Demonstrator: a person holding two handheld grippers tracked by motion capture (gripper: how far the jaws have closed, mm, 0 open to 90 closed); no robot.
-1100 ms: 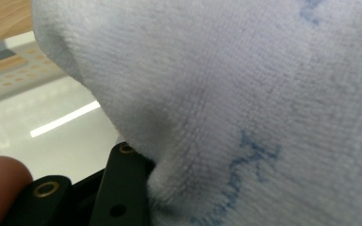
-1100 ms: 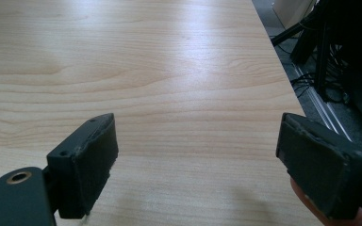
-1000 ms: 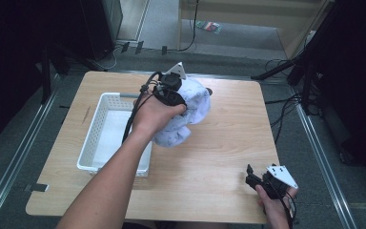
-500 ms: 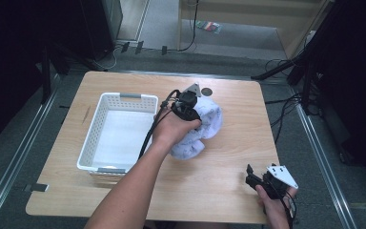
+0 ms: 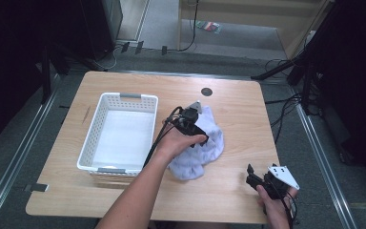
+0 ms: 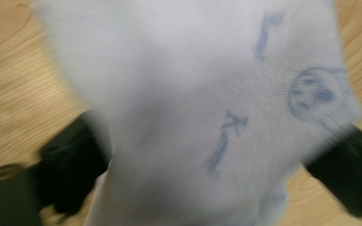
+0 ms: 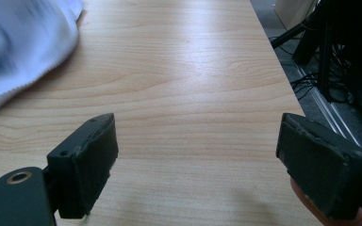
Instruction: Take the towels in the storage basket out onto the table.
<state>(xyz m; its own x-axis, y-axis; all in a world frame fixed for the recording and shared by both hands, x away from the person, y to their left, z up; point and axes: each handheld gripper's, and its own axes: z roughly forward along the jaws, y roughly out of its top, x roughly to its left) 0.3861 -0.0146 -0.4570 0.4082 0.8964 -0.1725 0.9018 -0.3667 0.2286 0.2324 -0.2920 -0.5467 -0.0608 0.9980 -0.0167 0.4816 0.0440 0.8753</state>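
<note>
Left gripper (image 5: 194, 125) over the towel (image 5: 201, 145), right of the basket (image 5: 119, 131); jaws flank the cloth, grip impossible to tell. Right gripper (image 7: 195, 162) spread wide, empty, near right corner. Could drop or snag the towel if held loosely.

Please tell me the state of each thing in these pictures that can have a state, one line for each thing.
White basket: upright on the table, nothing inside.
White cloth: crumpled, lying on the table to the right of the basket, blue print on it.
Left claw: over the cloth, jaws wide apart with cloth between them; a grip cannot be told.
Right claw: open, nothing between its jaws, low over bare wood.
</note>
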